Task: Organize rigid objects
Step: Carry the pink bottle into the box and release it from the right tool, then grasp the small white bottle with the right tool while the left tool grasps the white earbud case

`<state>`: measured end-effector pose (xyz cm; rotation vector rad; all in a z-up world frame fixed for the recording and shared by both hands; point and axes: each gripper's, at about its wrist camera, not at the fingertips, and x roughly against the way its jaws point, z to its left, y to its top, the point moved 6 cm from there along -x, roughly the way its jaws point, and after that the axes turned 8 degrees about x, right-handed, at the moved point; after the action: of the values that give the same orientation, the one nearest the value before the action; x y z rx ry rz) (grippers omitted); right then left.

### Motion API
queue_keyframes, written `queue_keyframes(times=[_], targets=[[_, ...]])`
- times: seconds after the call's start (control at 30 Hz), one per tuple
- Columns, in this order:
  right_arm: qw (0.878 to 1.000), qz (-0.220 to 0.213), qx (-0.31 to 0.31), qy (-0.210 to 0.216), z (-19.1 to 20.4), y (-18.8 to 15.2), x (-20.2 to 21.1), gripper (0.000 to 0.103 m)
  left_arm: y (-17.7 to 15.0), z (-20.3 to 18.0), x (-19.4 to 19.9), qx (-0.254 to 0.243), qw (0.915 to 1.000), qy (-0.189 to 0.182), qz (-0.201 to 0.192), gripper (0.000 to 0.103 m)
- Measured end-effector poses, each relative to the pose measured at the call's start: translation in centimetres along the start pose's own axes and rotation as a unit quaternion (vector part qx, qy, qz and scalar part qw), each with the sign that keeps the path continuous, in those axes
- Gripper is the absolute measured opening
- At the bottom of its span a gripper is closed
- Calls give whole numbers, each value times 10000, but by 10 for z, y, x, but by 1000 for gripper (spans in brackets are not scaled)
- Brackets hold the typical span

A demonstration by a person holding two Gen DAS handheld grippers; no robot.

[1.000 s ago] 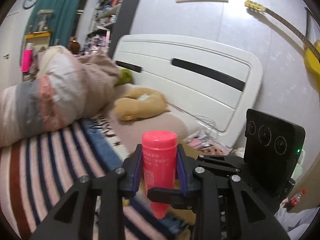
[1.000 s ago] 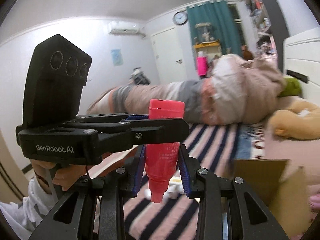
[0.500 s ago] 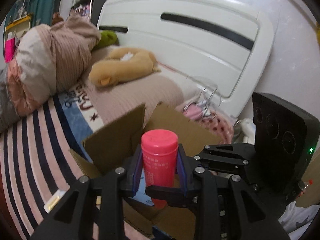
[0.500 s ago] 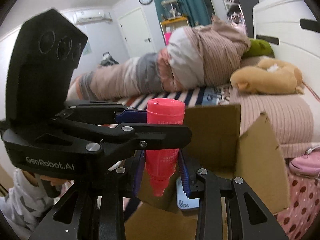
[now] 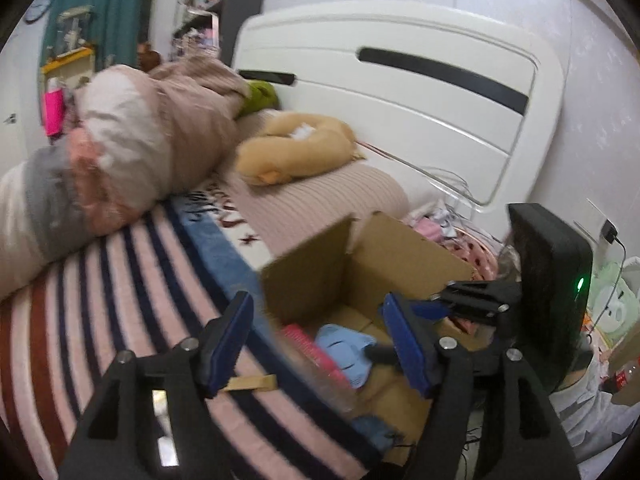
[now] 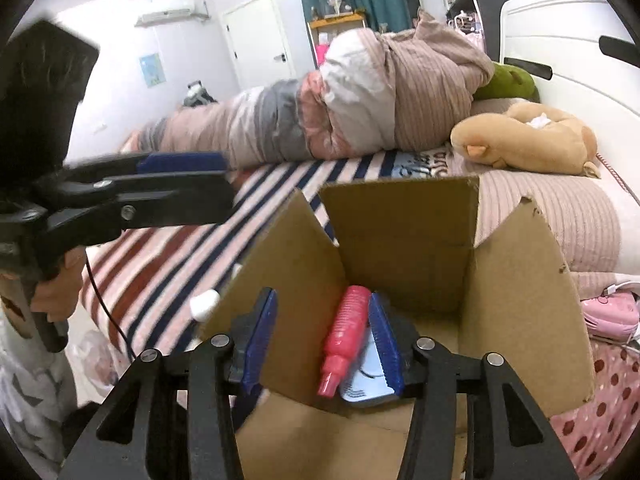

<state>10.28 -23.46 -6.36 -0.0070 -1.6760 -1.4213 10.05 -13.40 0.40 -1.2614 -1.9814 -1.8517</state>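
Note:
A pink bottle lies tilted inside an open cardboard box, neck toward me, on a light blue object. My right gripper is open above the box, its blue pads on either side of the bottle without gripping it. In the left wrist view my left gripper is open and empty over the box's near edge, and the bottle shows blurred beside the light blue object. The left gripper also shows at the left of the right wrist view.
The box sits on a striped bed cover. A rolled quilt and a tan plush toy lie behind it. The white headboard stands at the back. A small wooden piece lies on the cover.
Both grippers opened and released the pink bottle, which dropped into the box. The left gripper drew away to the left.

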Motion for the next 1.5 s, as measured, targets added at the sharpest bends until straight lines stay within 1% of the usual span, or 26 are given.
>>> queue_keyframes(times=[0.1,0.13,0.2,0.23,0.3,0.33,0.37,0.47,0.53,0.63,0.7,0.77,0.83,0.93,1.0,1.03,1.13,1.23,1.27,1.3,1.33,1.37,1.4,1.43,1.47,1.5], targets=[[9994,-297,80,125,18,10,14,43,-7,29,30,205,9991,313,-211,69],[9987,-407,181,235,31,15,18,43,-10,39,37,274,9985,407,-259,70],[9974,-489,345,411,50,21,20,43,-21,63,53,419,9963,671,-341,70],[9960,-508,486,559,68,24,19,43,-27,73,59,454,9951,789,-378,70],[9933,-471,675,807,93,27,13,43,-42,98,72,570,9926,984,-435,70],[9912,-384,775,1005,112,28,5,43,-52,111,77,655,9912,1063,-440,70],[9900,-314,821,1099,123,27,-1,43,-61,123,81,717,9898,1144,-443,70],[9859,-14,988,1347,161,20,-31,43,-89,157,87,855,9857,1401,-388,70],[9837,237,1017,1464,180,13,-55,43,-106,176,87,919,9832,1541,-336,70],[9799,679,1000,1585,199,-2,-99,43,-133,206,84,1043,9822,1539,-260,70],[9772,953,1100,1544,206,-15,-130,43,-146,217,76,1146,9823,1469,-198,70],[9772,1170,1170,1327,204,-25,-153,43,-158,230,67,1270,9827,1342,-130,70],[9791,1317,1088,1108,197,-32,-172,43,-168,238,56,1356,9834,1206,-70,70],[9823,1447,937,735,181,-40,-196,43,-182,243,31,1390,9855,968,106,70],[9834,1477,902,552,174,-42,-203,43,-188,242,16,1400,9867,805,200,70],[9850,1459,857,339,166,-42,-206,43,-191,241,7,1408,9875,658,247,70],[9878,1440,525,267,150,-42,-209,42,-195,229,-15,1295,9904,327,361,70],[9876,1488,302,407,138,-41,-217,42,-196,217,-35,1170,9915,248,520,70],[9874,1491,298,428,138,-40,-218,39,-197,215,-40,1142,9916,245,555,70],[9872,1508,331,405,137,-40,-218,26,-197,213,-45,1102,9918,261,600,70],[9863,1558,365,405,137,-41,-220,20,-198,211,-49,1067,9918,297,639,70],[9855,1606,357,427,136,-43,-220,20,-198,209,-53,1022,9918,385,663,65],[9858,1589,361,418,136,-43,-215,20,-199,207,-56,945,9915,563,698,53],[9856,1592,400,406,137,-44,-213,20,-200,206,-57,858,9912,694,737,48],[9850,1608,464,417,139,-46,-209,20,-201,205,-56,822,9914,707,735,40],[9847,1610,488,447,141,-47,-206,20,-201,205,-53,816,9914,705,738,40]])
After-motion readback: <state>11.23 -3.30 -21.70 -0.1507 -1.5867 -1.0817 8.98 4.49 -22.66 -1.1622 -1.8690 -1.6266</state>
